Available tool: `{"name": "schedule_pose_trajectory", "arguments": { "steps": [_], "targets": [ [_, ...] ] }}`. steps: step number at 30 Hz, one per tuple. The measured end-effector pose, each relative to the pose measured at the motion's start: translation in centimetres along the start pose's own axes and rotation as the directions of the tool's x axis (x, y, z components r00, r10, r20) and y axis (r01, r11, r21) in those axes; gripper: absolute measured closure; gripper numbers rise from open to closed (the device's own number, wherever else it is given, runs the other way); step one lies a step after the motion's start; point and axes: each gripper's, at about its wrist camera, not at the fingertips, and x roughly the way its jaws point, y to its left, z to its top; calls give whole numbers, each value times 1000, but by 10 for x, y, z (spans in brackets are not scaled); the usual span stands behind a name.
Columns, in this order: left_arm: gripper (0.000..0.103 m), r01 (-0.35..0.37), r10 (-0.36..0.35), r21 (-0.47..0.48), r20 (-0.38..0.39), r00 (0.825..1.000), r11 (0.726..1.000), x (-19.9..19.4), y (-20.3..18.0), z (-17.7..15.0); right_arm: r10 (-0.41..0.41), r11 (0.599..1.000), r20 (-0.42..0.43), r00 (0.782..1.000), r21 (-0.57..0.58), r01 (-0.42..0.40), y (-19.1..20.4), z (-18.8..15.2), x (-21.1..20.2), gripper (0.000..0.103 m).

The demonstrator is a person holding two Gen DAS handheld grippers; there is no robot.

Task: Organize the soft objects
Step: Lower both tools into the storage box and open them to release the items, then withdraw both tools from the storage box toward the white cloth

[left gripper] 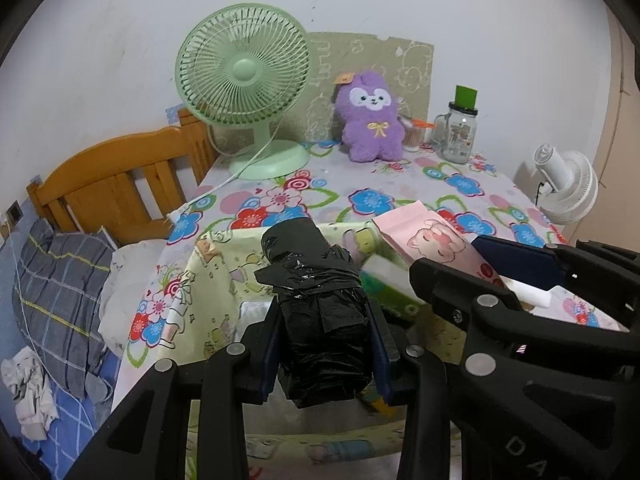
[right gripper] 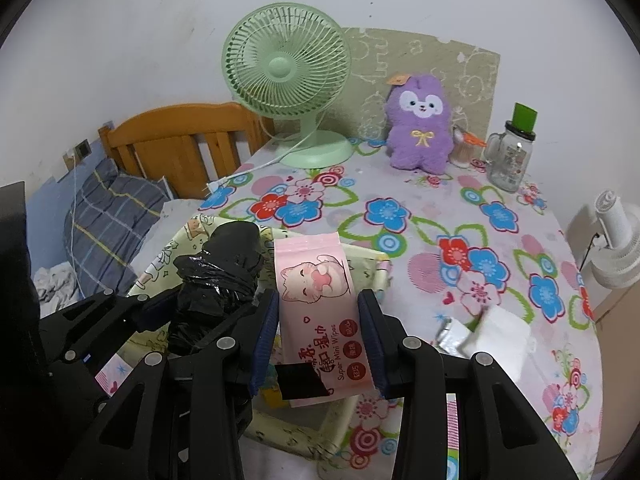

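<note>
The surface (right gripper: 500, 216), covered in a flowered cloth, fills most of both views, with a bed (left gripper: 60, 280) and its wooden headboard (left gripper: 116, 184) to the left. At the near left of the surface sits a pale yellow fabric box (right gripper: 352, 412); white and green packs lie inside it. Above the box the left gripper (left gripper: 324, 344) pinches a roll of black bags (left gripper: 320, 312), and just right of it the right gripper (right gripper: 318, 336) squeezes a pink pack of wipes (right gripper: 320, 304). At the far edge stand a green fan (right gripper: 286, 76), a purple plush toy (right gripper: 420, 120) and a glass jar (right gripper: 510, 156). A white fan (right gripper: 616, 240) stands off the right edge. Near right, a white packet (right gripper: 500, 338) lies on the cloth.
</note>
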Motion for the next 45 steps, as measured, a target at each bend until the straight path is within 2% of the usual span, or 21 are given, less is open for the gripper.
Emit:
{"name": "schedule_pose_trajectory", "arguments": {
  "steps": [4,8,10,12,15,18,20,22,24,34,45],
  "targets": [
    [62,-15,14,-11,-25,1000,1000,5,9,-2,26,1000,-11,1000,-9,-26,7,2,9,59],
    [58,0,-1,-22,-42,999,1000,6,16,-6,58,998,-26,998,-29,-59,16,2,15,59],
    [46,-13,12,-24,-40,999,1000,6,17,-7,75,997,-37,997,-33,-76,20,2,18,59],
    [38,-18,17,-26,-32,999,1000,3,19,-8,100,994,-51,994,-31,-102,21,1,21,59],
    [34,-19,19,-30,-25,1000,999,0,22,-10,122,992,-53,991,-36,-124,26,-2,21,58],
    [33,-24,23,-28,-26,999,999,-2,22,-11,109,992,-51,993,-55,-112,29,-2,18,56],
    [32,-20,19,-31,-23,1000,999,-4,21,-12,93,994,-43,995,-59,-96,29,-3,16,48],
    [28,-19,19,-31,-15,1000,999,-7,20,-13,74,996,-23,997,-57,-76,27,-4,12,33],
    [26,-19,19,-26,-5,1000,999,-10,17,-13,58,997,-4,998,-57,-58,25,-6,6,29],
    [20,10,-10,-5,34,999,1000,-28,-2,-16,9,999,31,999,-46,-8,12,-14,-16,21],
    [16,20,-21,19,59,998,1000,-42,-28,-14,-10,1000,64,998,-19,11,-8,-22,-40,20]
  ]
}}
